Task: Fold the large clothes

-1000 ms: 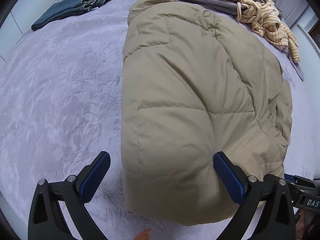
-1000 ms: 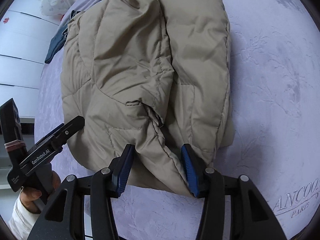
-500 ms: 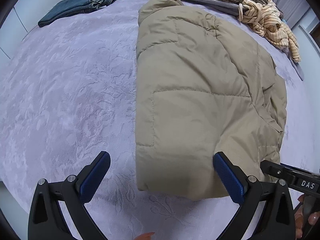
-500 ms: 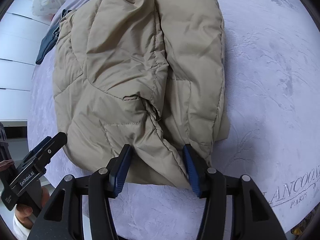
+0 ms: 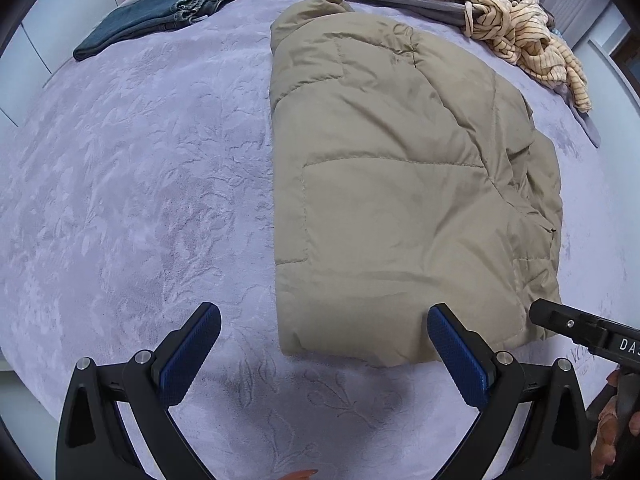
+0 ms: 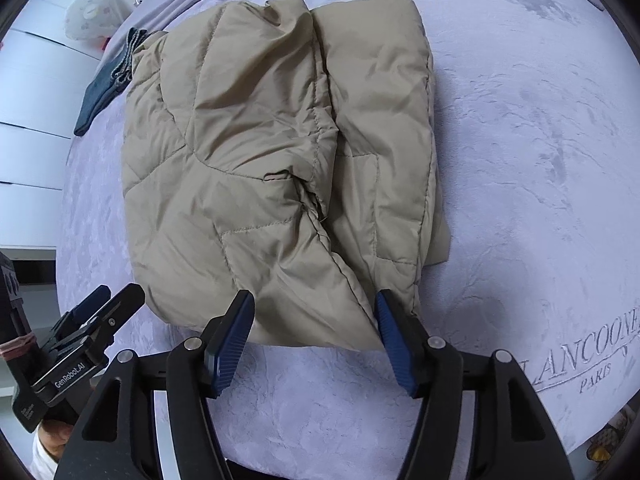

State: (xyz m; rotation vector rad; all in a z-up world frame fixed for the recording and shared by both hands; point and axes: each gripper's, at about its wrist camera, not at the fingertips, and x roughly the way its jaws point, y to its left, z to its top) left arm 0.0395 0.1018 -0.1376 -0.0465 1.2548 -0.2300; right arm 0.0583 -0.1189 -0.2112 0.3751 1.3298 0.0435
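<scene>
A tan puffer jacket (image 5: 400, 184) lies folded into a thick rectangle on the lilac bed cover; it also shows in the right wrist view (image 6: 280, 168). My left gripper (image 5: 320, 344) is open and empty, just in front of the jacket's near edge. My right gripper (image 6: 314, 330) is open; the jacket's near hem lies between its blue pads (image 6: 394, 336), loose. The right gripper's body (image 5: 584, 332) shows at the left view's right edge, and the left gripper (image 6: 88, 336) at the right view's lower left.
Folded blue jeans (image 5: 156, 20) lie at the far left of the bed. A heap of striped and brown clothes (image 5: 516, 28) lies at the far right. The bed cover (image 5: 120, 200) carries embroidered lettering (image 6: 580, 360) near its front edge.
Both grippers have drawn back from the jacket toward the bed's near edge. The right gripper has opened wider and let go of the hem. The jacket has settled flat.
</scene>
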